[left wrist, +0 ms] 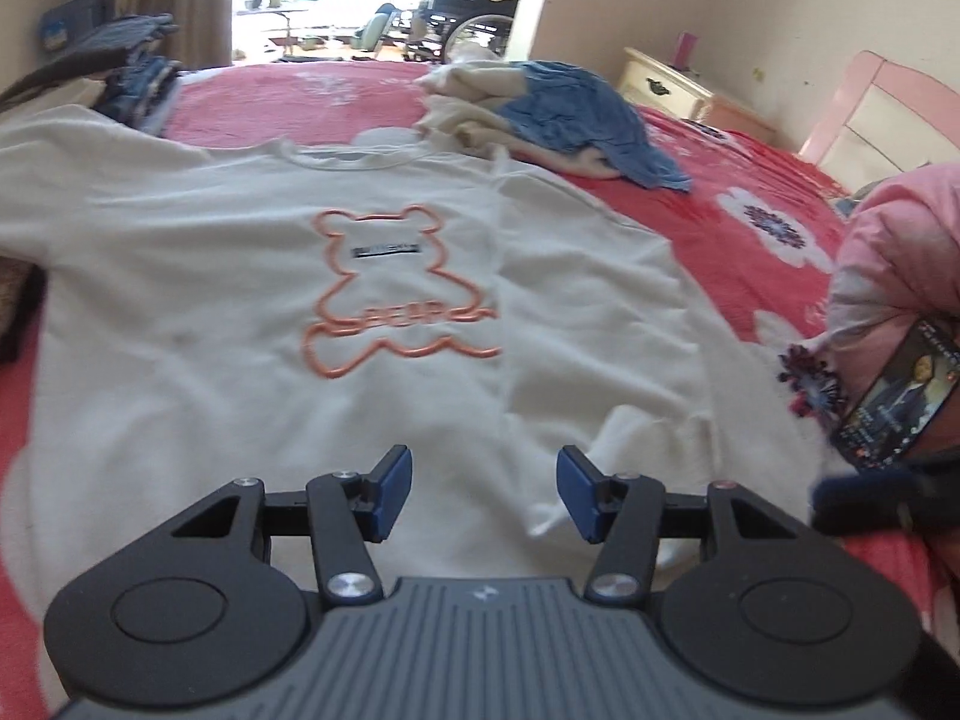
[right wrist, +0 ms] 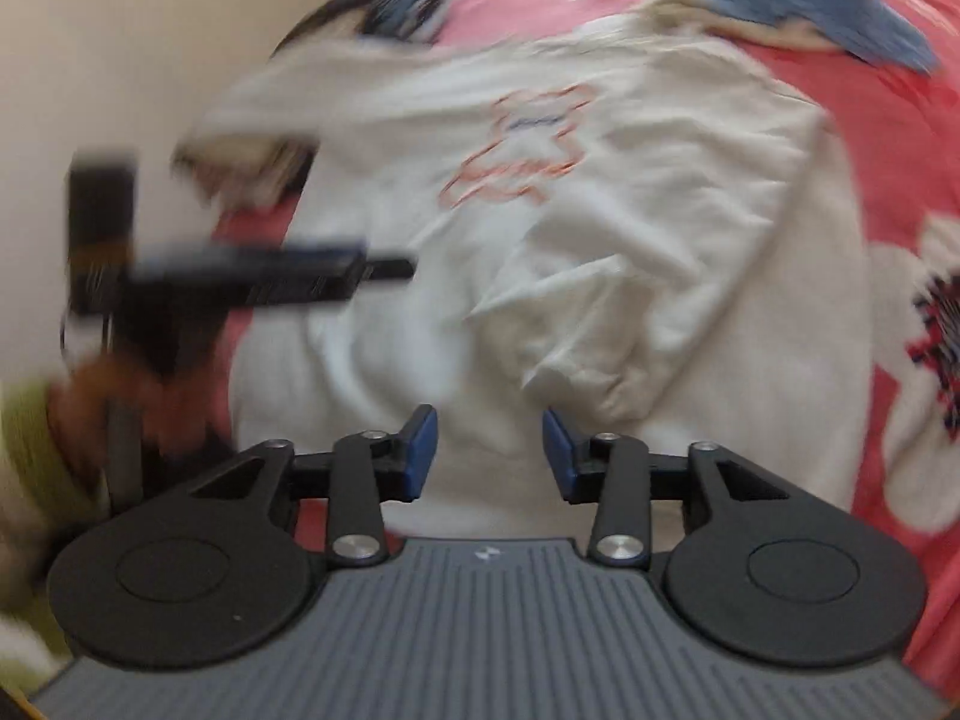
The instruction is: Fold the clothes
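Note:
A cream sweatshirt (left wrist: pixel 240 312) with an orange bear outline (left wrist: pixel 390 288) lies face up on the red bed cover (left wrist: pixel 690 222). Its right sleeve is folded in over the body. My left gripper (left wrist: pixel 485 489) is open and empty, just above the sweatshirt's lower hem. In the blurred right wrist view the same sweatshirt (right wrist: pixel 660 210) shows, with the folded sleeve (right wrist: pixel 588 324) ahead. My right gripper (right wrist: pixel 489 450) is open and empty above the hem. The left gripper (right wrist: pixel 384 267) appears there from the side, at the left.
A pile of cream and blue clothes (left wrist: pixel 540 114) lies at the far side of the bed. Folded jeans (left wrist: pixel 138 72) are stacked at the far left. A phone (left wrist: pixel 900 402) and a pink sleeve (left wrist: pixel 900 252) are at the right. A nightstand (left wrist: pixel 666 84) stands by the wall.

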Tool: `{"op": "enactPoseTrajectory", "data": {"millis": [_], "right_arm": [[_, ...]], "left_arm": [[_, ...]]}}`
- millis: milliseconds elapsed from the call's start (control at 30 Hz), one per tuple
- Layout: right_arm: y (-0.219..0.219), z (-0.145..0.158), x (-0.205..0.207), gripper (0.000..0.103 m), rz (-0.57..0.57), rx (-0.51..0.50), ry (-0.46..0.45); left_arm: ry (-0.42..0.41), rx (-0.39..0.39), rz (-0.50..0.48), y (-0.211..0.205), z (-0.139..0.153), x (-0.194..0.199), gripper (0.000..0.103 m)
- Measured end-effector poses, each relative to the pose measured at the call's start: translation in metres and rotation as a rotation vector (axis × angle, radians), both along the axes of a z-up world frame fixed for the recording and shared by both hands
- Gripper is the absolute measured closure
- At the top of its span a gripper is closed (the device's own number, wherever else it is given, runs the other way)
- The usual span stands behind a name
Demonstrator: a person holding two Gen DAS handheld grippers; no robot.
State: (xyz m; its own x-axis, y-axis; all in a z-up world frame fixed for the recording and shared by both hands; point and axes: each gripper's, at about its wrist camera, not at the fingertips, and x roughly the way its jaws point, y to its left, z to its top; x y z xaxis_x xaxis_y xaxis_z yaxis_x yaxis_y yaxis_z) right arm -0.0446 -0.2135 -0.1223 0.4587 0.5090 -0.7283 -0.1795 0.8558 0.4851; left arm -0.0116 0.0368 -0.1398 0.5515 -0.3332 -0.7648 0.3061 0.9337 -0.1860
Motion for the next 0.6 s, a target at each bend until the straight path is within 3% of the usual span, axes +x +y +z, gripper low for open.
{"op": "enactPoseTrajectory", "data": {"millis": [100,267,333,400,433,467,600], "right_arm": [[-0.034,-0.021,0.025,0.059,-0.164,0.176,0.041],[-0.028,-0.062,0.067,0.057,-0.185,0.212,0.107],[-0.017,-0.076,0.079,0.057,-0.146,0.209,0.141],[-0.005,-0.079,0.079,0.066,-0.094,0.176,0.137],[0.0,-0.075,0.075,0.085,-0.065,0.162,0.117],[0.003,-0.071,0.07,0.092,-0.038,0.147,0.097],[0.021,-0.037,0.034,0.093,0.182,0.11,-0.039]], "left_arm": [[0.026,-0.015,-0.017,-0.012,-0.005,0.005,0.048],[0.103,-0.035,0.004,-0.007,-0.018,0.001,0.049],[0.134,-0.051,0.022,0.002,-0.022,-0.003,0.049],[0.167,-0.068,0.044,0.014,-0.026,-0.007,0.049],[0.182,-0.077,0.058,0.022,-0.027,-0.009,0.049],[0.192,-0.087,0.068,0.028,-0.028,-0.009,0.05],[0.226,-0.17,0.126,0.056,-0.03,-0.011,0.05]]}}
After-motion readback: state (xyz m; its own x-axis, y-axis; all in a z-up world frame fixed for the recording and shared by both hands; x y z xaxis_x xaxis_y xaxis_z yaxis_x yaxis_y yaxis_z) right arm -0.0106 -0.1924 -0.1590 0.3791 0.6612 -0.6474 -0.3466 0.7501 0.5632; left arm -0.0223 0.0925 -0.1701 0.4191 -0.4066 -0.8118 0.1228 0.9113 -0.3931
